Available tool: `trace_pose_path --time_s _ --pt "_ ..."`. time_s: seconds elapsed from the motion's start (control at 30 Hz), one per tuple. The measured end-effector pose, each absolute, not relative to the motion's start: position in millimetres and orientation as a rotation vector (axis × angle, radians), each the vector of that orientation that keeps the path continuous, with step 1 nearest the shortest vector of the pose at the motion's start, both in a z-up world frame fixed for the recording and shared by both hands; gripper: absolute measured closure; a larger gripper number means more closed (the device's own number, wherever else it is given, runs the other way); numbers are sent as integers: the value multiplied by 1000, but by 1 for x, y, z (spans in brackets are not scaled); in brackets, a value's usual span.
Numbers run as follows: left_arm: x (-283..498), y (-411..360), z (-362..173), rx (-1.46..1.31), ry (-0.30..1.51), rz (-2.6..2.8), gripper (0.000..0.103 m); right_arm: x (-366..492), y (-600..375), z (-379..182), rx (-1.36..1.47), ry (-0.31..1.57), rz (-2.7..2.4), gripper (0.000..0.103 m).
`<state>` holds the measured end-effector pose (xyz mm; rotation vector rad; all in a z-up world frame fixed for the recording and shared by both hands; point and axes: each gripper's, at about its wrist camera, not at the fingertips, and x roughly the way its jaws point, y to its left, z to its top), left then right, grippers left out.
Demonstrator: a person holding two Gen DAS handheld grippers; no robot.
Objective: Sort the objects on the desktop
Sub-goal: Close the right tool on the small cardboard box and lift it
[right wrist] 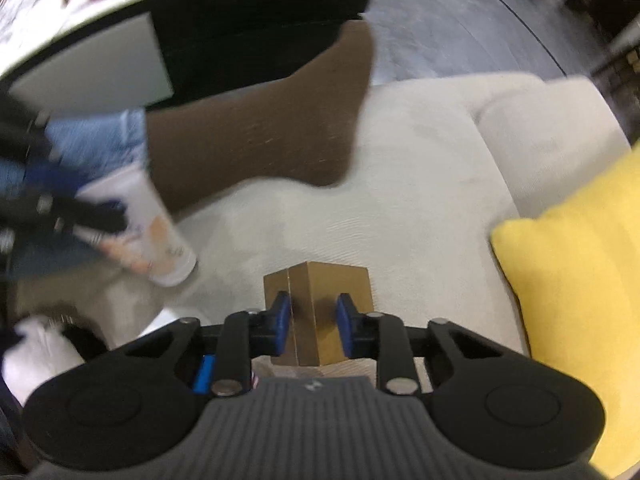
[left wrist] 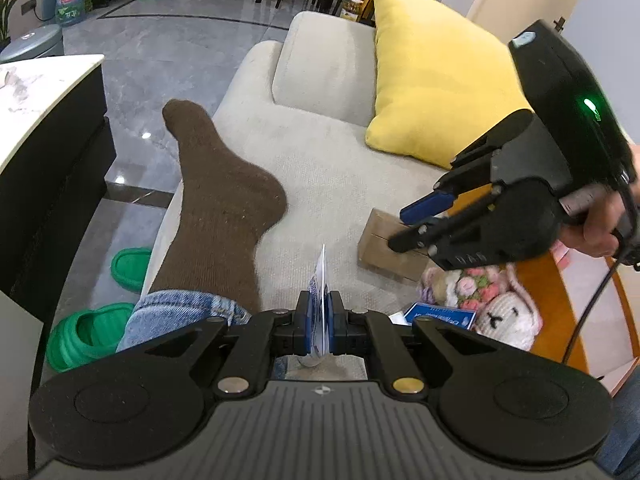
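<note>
On the sofa [left wrist: 320, 168], a wood block [right wrist: 320, 312] sits beside a yellow pillow [left wrist: 440, 92], and the right tongs [right wrist: 311, 328] are around it, with blue pads on each side; I cannot tell if they press it. Left tongs [left wrist: 319, 322] are closed tight on a thin white packet [left wrist: 320, 292], held up near a brown sock [left wrist: 224, 204].
</note>
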<state>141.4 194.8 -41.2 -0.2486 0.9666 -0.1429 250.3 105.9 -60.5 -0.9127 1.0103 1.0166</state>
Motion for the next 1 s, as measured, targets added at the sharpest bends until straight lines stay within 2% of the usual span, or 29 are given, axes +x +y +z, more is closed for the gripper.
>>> trace_pose_path --time_s 0.13,0.4,0.57,0.7,0.77,1.0 --pt "150 191 -35 -276 936 -158 95 268 105 -57 -816 1077 983 79" --pt "191 167 -46 -315 916 -191 96 278 94 -52 -753 1090 921 81" --pt "202 164 -56 -345 926 -178 96 285 92 -53 -717 1099 921 72" --pt "203 167 -58 -359 920 -173 96 285 95 -57 -737 1097 952 55" --pt "203 168 -58 -360 918 -171 96 285 98 -62 -758 1106 953 51" --pt "203 165 -57 -342 931 -159 96 289 101 -75 -764 1125 926 56"
